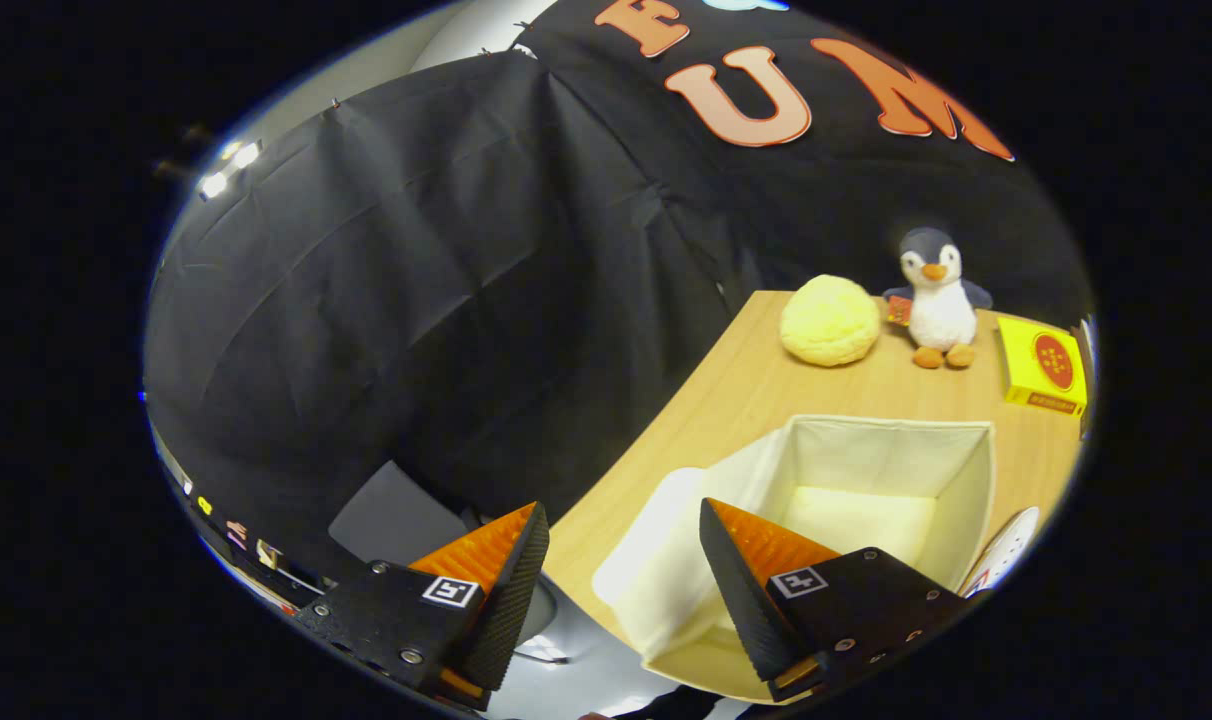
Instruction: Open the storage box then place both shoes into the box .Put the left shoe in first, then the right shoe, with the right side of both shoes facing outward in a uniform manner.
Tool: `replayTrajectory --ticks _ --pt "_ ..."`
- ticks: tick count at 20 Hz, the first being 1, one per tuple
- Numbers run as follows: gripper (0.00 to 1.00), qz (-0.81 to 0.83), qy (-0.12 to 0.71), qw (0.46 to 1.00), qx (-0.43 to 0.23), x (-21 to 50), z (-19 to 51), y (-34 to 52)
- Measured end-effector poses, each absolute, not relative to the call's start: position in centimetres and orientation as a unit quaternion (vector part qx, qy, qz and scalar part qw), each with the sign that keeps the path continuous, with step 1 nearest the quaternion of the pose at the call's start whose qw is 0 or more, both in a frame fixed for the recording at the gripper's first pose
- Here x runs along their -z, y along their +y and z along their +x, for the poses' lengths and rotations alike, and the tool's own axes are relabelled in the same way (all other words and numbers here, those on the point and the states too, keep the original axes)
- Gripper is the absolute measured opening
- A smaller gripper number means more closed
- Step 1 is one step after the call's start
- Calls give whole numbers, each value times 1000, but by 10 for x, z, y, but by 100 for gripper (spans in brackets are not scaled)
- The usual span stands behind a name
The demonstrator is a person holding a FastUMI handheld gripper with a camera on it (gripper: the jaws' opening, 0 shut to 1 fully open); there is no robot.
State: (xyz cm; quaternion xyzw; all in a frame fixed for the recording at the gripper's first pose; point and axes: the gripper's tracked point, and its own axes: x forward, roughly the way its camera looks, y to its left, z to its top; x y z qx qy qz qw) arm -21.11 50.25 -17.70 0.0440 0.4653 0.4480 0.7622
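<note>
The cream fabric storage box stands open on the wooden table, its inside bare. Its soft lid flap hangs over the near left side, toward the table's edge. My gripper is open, tilted, with nothing between its fingers. The right finger sits over the flap and the box's near corner; the left finger hangs off the table edge. A white shoe's edge peeks out just right of the box.
Beyond the box sit a yellow fluffy ball, a plush penguin and a yellow carton along the table's back. The black cloth wall hangs to the left. A grey chair stands below the table edge.
</note>
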Motion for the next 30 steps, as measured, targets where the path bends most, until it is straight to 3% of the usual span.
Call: replayTrajectory --ticks 5,11,19,26,30 --pt "92 -31 412 829 -377 189 -156 405" --pt "90 -80 432 862 -254 223 -136 268" --pt "81 -135 507 836 -158 293 -169 152" --pt "81 -197 536 807 -151 335 -186 118" --pt "71 -219 559 783 -160 353 -195 120"
